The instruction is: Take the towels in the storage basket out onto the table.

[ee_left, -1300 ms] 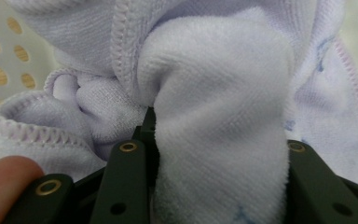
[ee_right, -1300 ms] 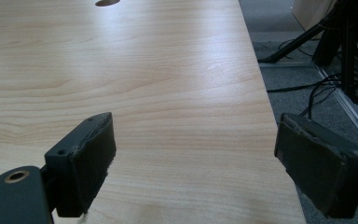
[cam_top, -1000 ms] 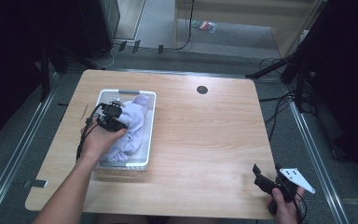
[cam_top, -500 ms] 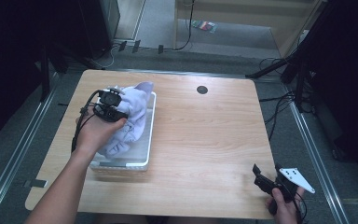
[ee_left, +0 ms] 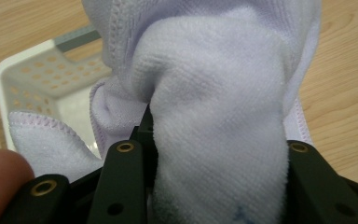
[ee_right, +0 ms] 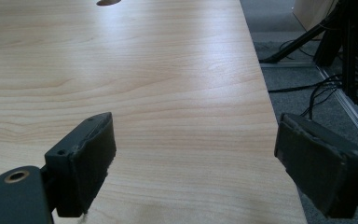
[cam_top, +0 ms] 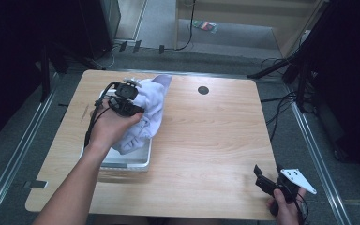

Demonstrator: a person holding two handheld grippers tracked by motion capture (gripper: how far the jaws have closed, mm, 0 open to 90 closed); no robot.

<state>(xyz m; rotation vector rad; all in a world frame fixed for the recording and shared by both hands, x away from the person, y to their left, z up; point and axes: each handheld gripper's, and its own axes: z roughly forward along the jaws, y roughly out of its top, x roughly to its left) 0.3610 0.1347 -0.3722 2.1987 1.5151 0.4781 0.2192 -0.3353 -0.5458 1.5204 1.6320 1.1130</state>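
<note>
Reaching the left forearm in over the basket, left hand wrapping the left gripper, jaws clamping the towel. Holding the right gripper well right of the basket, jaws spreading wide.

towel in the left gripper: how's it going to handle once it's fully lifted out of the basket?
Probably floppy: the towel bunches and folds between the left gripper jaws and drapes down into the white basket. Likely light, since one pinch carries the bunch. Its terry pile looks grippy, so slipping seems unlikely, though a trailing hem may catch the rim.
</note>
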